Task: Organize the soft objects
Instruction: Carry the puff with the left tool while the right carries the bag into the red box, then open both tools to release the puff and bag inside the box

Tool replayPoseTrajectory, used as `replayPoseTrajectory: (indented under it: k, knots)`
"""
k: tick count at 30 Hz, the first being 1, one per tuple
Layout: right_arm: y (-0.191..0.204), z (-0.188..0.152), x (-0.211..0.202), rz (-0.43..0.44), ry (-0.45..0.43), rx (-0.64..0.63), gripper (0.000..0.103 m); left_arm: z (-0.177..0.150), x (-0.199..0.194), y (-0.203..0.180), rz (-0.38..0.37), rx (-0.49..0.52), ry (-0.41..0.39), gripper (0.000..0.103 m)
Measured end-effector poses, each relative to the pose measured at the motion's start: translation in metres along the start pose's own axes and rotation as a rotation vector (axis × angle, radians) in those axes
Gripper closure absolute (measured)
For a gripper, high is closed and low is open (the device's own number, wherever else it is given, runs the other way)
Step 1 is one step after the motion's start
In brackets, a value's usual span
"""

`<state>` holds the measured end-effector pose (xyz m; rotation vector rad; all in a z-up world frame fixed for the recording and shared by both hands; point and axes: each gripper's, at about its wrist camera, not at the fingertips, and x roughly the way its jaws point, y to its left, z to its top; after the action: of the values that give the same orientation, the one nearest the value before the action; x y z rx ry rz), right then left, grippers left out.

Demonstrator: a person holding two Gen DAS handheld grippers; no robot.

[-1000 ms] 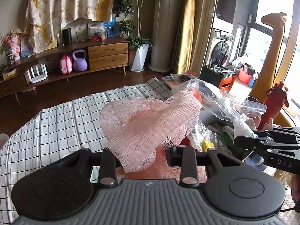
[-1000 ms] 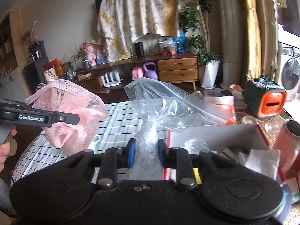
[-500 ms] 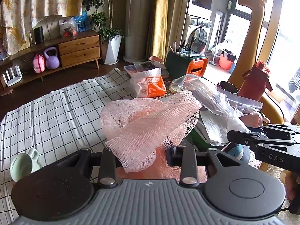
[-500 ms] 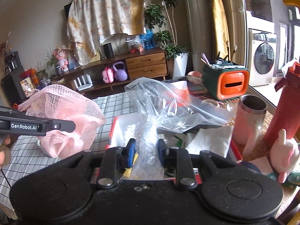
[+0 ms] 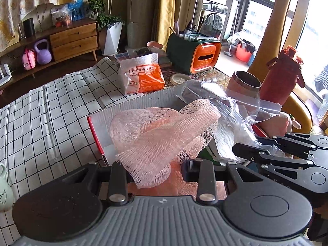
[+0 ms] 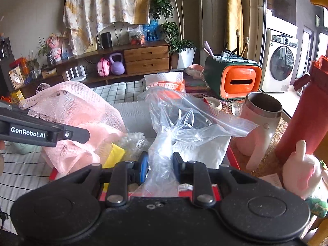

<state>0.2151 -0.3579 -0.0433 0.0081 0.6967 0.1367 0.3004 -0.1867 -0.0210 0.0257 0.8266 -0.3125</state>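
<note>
My left gripper (image 5: 156,171) is shut on a pink mesh bath pouf (image 5: 162,131) and holds it above a grey, red-rimmed box (image 5: 131,110). The pouf also shows in the right wrist view (image 6: 75,121), with the left gripper's arm in front of it. My right gripper (image 6: 160,164) is shut on a clear zip bag (image 6: 184,119) and holds it over the same box (image 6: 135,114). In the left wrist view the zip bag (image 5: 229,106) hangs just right of the pouf. The box holds a yellow item (image 6: 114,155) and white packets.
An orange and white packet (image 5: 141,75) lies behind the box on the checked cloth (image 5: 51,112). A green and orange organiser (image 5: 194,55), a steel cup (image 6: 262,112), a red bottle (image 6: 307,112) and a pink plush (image 6: 301,170) stand to the right. A pale green mug (image 5: 5,188) sits at left.
Both grippers have swung right and forward, carrying the pouf and the zip bag from over the checked cloth to above the grey box. Both stay shut on their loads.
</note>
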Motion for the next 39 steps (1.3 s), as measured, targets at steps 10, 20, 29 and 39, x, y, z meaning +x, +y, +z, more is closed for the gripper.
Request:
replayPoseTrajectory:
  k: [10, 20, 29, 39]
  knots:
    - [-0.007, 0.006, 0.039, 0.017, 0.029, -0.035, 0.079, 0.010, 0.045, 0.002, 0.035, -0.010, 0.024, 0.070]
    - [0.002, -0.006, 0.054, 0.027, 0.043, -0.070, 0.075, 0.011, 0.078, 0.013, 0.030, -0.040, 0.061, 0.069]
    - [0.002, -0.004, 0.053, 0.013, 0.037, -0.056, 0.065, 0.006, 0.092, 0.009, 0.042, -0.008, 0.079, 0.058]
    - [0.002, -0.001, 0.040, 0.011, 0.025, -0.035, 0.040, 0.004, 0.076, 0.007, 0.039, 0.000, 0.044, 0.031]
